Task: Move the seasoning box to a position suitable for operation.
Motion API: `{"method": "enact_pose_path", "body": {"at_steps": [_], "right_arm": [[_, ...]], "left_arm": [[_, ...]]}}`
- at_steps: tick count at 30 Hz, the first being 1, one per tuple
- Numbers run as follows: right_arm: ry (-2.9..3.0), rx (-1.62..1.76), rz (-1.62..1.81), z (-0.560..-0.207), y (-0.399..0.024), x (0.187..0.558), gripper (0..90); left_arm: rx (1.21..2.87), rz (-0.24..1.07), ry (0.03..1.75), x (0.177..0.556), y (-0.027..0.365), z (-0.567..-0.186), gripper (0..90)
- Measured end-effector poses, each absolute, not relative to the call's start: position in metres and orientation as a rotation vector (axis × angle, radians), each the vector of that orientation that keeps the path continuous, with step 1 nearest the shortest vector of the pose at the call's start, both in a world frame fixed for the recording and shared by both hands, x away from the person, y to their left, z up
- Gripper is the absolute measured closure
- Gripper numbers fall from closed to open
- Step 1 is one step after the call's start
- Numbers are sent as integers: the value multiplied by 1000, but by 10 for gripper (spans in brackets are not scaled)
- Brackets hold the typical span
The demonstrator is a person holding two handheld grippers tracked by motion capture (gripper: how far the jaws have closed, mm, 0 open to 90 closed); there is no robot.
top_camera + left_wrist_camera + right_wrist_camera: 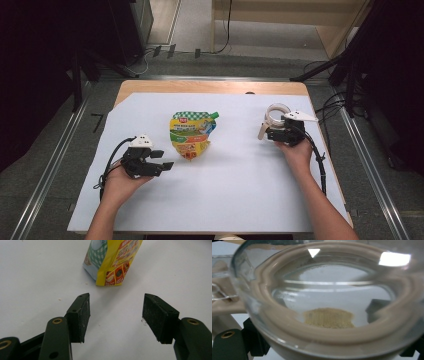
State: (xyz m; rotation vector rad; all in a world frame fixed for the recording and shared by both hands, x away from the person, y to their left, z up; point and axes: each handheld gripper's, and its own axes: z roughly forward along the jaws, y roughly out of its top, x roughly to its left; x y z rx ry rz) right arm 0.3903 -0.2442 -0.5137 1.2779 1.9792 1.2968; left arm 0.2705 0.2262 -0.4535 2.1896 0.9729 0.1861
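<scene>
A yellow and green spouted pouch [191, 135] lies flat in the middle of the white sheet [240, 185]. My left gripper [163, 159] rests on the sheet just left of the pouch's near end, open, with nothing between its jaws. In the left gripper view, the pouch's bottom corner [112, 262] lies a short way beyond the open gripper [116, 315]. At the right, my right gripper [274, 131] is shut on a clear glass jar [276, 115] with a beige seal ring. The right gripper view looks into the jar [329, 292], where a little tan powder [328, 318] sits on the bottom.
The white sheet covers a wooden table [210, 87] whose far edge shows bare. The jar's hinged lid [261, 131] hangs at its left side. Black stands and cables [320, 107] lie on the floor around the table.
</scene>
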Motion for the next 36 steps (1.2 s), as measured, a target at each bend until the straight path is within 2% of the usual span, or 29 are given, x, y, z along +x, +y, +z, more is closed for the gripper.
{"method": "enact_pose_path", "body": {"at_steps": [10,22,36], "right_arm": [[2004,1235,1338,-499,-236,376,116],[2078,1145,1426,-476,-220,337,117],[2194,1046,1467,-475,-189,286,118]], "left_arm": [[2196,173,963,270,227,-454,393],[2200,154,939,267,223,-455,392],[2199,150,911,264,219,-452,391]]}}
